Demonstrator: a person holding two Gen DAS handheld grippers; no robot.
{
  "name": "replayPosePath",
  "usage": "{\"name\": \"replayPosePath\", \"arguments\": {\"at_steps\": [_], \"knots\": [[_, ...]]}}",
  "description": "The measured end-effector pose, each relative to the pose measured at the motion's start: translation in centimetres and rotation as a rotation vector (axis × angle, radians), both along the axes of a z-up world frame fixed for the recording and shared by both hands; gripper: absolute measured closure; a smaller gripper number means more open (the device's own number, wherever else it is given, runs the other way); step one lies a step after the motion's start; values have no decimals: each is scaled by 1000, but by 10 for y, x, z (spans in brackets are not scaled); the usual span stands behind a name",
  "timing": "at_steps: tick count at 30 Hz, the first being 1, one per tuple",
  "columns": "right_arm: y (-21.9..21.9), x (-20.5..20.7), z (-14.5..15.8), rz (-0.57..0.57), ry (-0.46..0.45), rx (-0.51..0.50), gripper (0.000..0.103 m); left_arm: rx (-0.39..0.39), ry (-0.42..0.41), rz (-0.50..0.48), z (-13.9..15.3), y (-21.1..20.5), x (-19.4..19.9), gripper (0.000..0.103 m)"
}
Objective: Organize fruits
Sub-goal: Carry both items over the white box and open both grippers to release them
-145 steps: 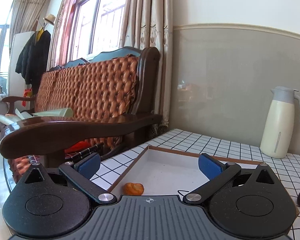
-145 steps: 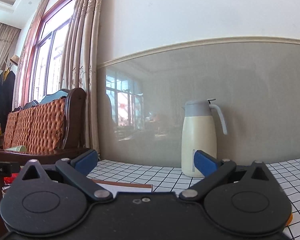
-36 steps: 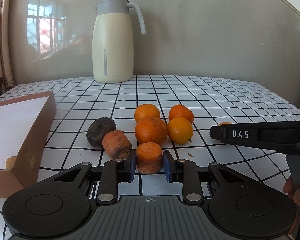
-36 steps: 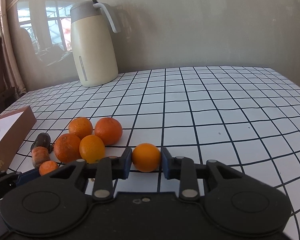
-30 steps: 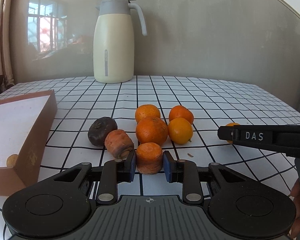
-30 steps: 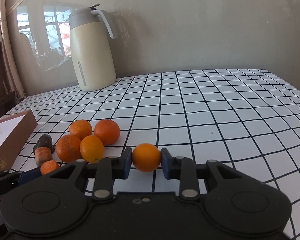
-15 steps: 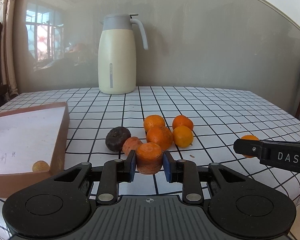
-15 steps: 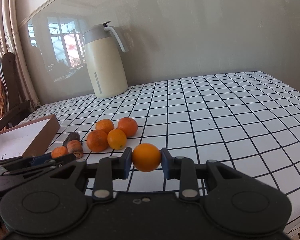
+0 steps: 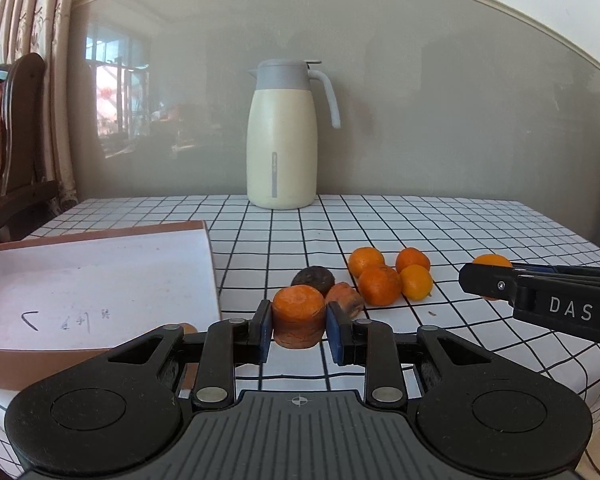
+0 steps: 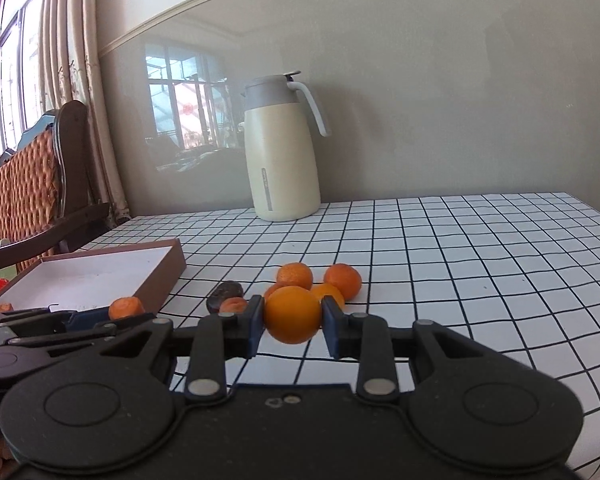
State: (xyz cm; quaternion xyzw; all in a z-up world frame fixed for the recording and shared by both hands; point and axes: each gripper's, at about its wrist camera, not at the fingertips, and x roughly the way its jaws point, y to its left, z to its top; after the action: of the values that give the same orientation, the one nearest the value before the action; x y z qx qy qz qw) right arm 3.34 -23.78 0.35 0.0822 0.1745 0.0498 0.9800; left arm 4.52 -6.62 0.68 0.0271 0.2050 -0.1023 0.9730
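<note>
- Both grippers have lifted and pulled back since 0.5 s ago; the fruits on the table now sit lower and farther off in my views.
- My left gripper (image 9: 296,330) is clamped on a flat-topped orange fruit (image 9: 298,316), pads on its 2 sides, held in the air near the corner of the brown box (image 9: 100,350).
- My right gripper (image 10: 293,326) is closed on a round orange (image 10: 293,314), gripped across its widest part.
- I judge both fruits light and soft-skinned; the round orange could roll out of a loose hold, so squeezing at the middle, gently, is right.
- Beyond the left gripper, 4 oranges (image 9: 379,284) lie clustered on the table (image 9: 480,232), beside a dark fruit (image 9: 313,279) and a shrivelled one (image 9: 345,298).
- Farther back stands a cream jug (image 9: 282,152).
- Next I would carry both fruits to the box.
</note>
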Motion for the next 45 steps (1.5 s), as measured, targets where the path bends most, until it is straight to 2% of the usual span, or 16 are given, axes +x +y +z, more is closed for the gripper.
{"name": "replayPosePath", "arguments": {"at_steps": [18,33,45], "knots": [[69,12,16,145,-106,-16,81,-46,-86,189,18,83,-9,74],[127,30,19,261,-114,8,81,-59,-91,374,15,155,-19,74],[155,41,19,301,-112,19,81,-75,-99,468,13,192,-16,74]]}}
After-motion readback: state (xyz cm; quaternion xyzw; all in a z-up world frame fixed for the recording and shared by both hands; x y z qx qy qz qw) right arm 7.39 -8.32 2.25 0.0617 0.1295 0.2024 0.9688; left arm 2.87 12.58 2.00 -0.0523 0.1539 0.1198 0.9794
